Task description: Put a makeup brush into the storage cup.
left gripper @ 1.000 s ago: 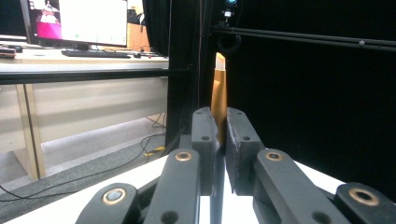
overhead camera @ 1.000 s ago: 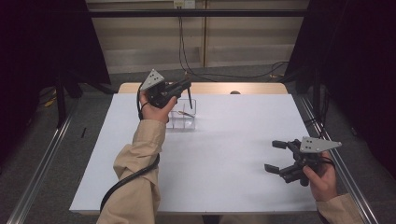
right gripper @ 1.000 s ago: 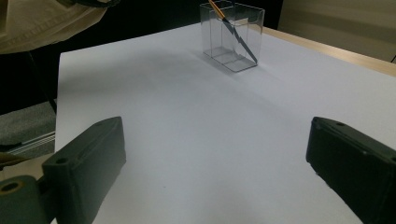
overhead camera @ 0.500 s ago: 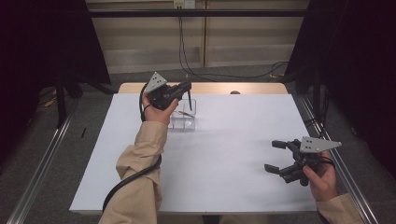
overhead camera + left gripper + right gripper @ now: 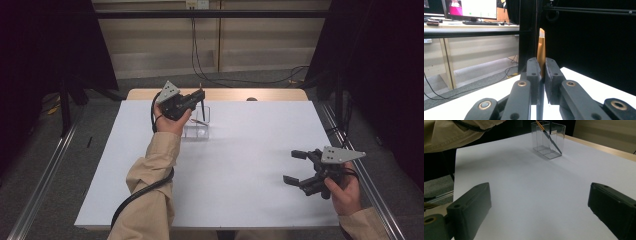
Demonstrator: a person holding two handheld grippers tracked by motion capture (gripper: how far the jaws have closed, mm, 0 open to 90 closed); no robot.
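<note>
A clear plastic box (image 5: pixel 198 125) stands at the back left of the white table, also seen far off as the box (image 5: pixel 548 140) in the right gripper view. My left gripper (image 5: pixel 200 95) hovers over it, shut on an upright orange-brown pen (image 5: pixel 541 50) with a pale tip above the jaws. The pen's dark lower part (image 5: pixel 202 111) reaches down into the box's open top. Another pen (image 5: pixel 547 137) leans diagonally inside the box. My right gripper (image 5: pixel 295 167) rests near the table's front right, open with nothing between its jaws.
The white table sheet (image 5: pixel 240 150) lies bare between the box and the right hand. A wooden edge (image 5: pixel 225 94) runs along the back. Metal rails (image 5: pixel 45 175) flank both sides, with cables on the floor behind.
</note>
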